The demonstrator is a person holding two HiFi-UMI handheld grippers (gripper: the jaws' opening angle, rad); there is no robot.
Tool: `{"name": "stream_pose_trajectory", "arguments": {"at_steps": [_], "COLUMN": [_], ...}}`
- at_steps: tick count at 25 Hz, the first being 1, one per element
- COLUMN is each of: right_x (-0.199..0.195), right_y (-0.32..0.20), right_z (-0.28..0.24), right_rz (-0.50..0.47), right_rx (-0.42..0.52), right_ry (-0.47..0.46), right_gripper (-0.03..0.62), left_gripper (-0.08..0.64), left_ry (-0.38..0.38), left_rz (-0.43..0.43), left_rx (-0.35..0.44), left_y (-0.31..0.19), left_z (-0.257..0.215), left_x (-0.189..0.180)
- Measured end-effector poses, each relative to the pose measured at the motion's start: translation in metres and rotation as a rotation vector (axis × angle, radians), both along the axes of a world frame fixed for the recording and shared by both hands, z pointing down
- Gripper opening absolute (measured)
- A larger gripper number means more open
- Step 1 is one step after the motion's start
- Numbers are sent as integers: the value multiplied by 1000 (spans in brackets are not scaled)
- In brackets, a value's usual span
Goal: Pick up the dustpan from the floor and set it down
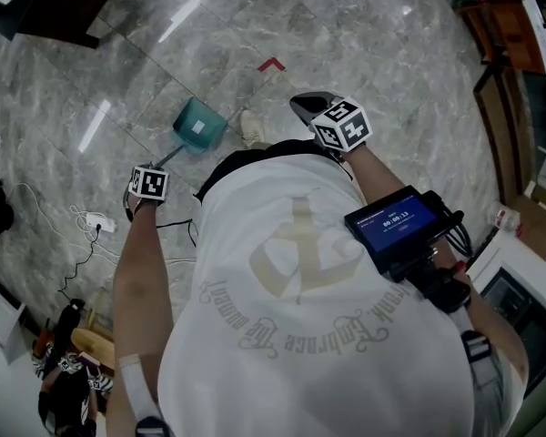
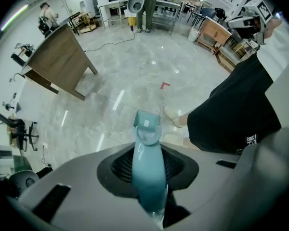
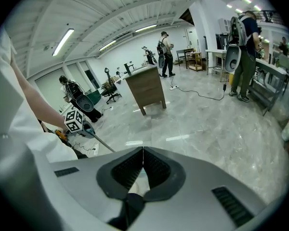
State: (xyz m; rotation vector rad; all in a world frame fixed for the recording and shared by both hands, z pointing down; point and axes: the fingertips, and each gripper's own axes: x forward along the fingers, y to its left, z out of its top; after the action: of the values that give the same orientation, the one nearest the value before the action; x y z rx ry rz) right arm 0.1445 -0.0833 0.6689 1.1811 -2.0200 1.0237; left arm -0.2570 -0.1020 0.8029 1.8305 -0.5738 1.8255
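In the head view, the left gripper (image 1: 149,186) is pointed straight down beside the person's white shirt (image 1: 300,335), and the teal dustpan (image 1: 198,125) is seen just ahead of it over the marble floor (image 1: 364,35); whether the pan touches the floor cannot be told. In the left gripper view, the jaws are clamped on the dustpan's handle (image 2: 147,170), with the pan hanging at the far end. In the right gripper view, the jaws of the right gripper (image 3: 143,153) are pressed together with nothing held between them.
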Motion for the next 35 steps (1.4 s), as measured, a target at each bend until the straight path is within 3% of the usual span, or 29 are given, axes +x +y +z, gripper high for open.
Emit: {"name": "stream_pose_trajectory", "arguments": {"at_steps": [9, 15, 20, 24, 30, 35], "right_x": [11, 15, 10, -6, -31, -85], "right_y": [19, 21, 17, 9, -1, 26], "right_z": [9, 10, 8, 7, -8, -14], "right_rz": [-13, -22, -37, -71, -143, -188], "right_rx": [-32, -26, -13, 7, 27, 63], "right_ry": [40, 47, 35, 10, -19, -23], "right_gripper": [17, 17, 17, 17, 17, 17], "left_gripper": [109, 223, 281, 296, 296, 296], "left_ry": [17, 28, 46, 71, 123, 224], "left_rz": [-52, -56, -37, -104, -158, -237], "left_rx": [-1, 19, 93, 94, 185, 313], "left_y": [-28, -29, -42, -40, -44, -13], "left_z": [18, 21, 4, -13, -58, -85], "left_x": [-5, -2, -1, -10, -12, -40]}}
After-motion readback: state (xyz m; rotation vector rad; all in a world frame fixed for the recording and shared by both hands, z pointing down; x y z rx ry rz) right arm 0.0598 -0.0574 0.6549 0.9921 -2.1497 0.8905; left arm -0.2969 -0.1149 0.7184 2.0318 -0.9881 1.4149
